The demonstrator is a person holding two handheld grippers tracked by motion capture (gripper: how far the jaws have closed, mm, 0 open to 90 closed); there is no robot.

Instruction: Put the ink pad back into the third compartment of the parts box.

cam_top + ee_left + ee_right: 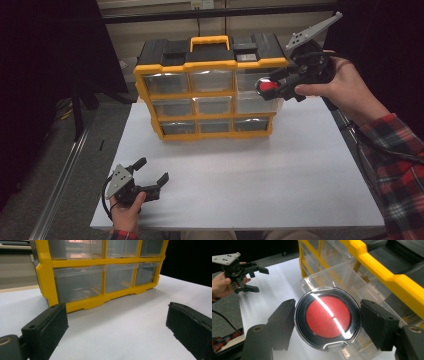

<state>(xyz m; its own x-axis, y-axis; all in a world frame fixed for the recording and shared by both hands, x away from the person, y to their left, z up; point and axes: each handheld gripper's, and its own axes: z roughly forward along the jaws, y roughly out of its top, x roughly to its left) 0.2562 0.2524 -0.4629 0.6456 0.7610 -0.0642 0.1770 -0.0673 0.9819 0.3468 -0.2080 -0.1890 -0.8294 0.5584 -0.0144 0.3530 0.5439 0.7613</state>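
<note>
Two grippers: one in each of the person's hands, over a white table (280, 175).
Right gripper (265, 86): clamped on a round red compact (327, 317), one black jaw pressed to each side of its rim.
Round red compact: red disc under a clear lid with a dark ring, held between the right jaws, off the table, with a glare streak across the lid.
Just beyond the right jaws: a clear drawer (352, 277) pulled out of the right column of the yellow organizer (210, 90); the compact hangs in front of its opening.
Right hand (345, 87): wrapped around the gripper body, with a plaid sleeve (395, 165) behind it.
Left gripper (150, 175): jaws spread wide with nothing between them, low over the near left corner of the table.
Ahead of the left jaws: bare table, then the organizer's bottom row of clear drawers, well apart from the jaws.
Left hand (127, 207): gripping the left gripper from below.
</note>
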